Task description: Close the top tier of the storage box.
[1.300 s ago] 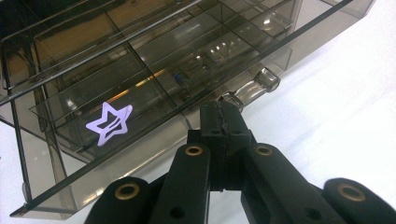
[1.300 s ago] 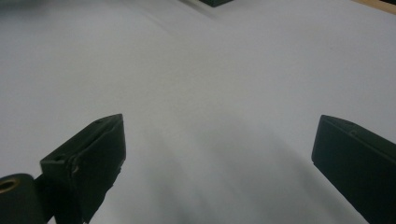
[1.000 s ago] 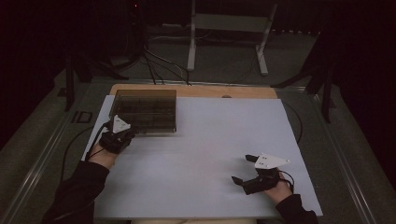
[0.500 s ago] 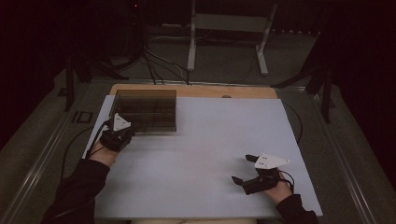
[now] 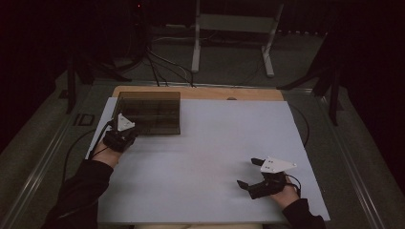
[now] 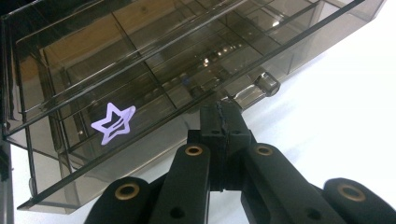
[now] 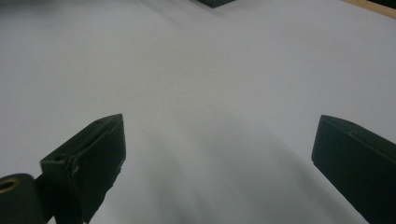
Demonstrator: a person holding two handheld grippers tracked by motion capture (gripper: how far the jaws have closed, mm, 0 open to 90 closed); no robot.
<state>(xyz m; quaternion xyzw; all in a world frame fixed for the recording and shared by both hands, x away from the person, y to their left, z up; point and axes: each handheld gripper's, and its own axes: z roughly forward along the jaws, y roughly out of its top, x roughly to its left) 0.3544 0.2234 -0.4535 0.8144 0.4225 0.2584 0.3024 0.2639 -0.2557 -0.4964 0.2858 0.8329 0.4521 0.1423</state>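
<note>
Near right: right gripper (image 5: pixel 249 172) resting on the white sheet (image 5: pixel 210 157), jaws wide apart, nothing between them, bare sheet ahead. Farther, at left: left gripper (image 5: pixel 125 135) at the near edge of the smoky clear box (image 5: pixel 148 112), jaws pressed together, tips (image 6: pixel 223 108) right at the box's front rim beside a small clear tab (image 6: pixel 267 84); whether pinching that rim, cannot tell. Inside the box, dividers and a pale purple star clip (image 6: pixel 114 123) in a near-left compartment. Beyond the box, wooden table edge (image 5: pixel 200 92). Far off on the dark floor, cables (image 5: pixel 157 62) and a grey stand (image 5: pixel 234 28).
</note>
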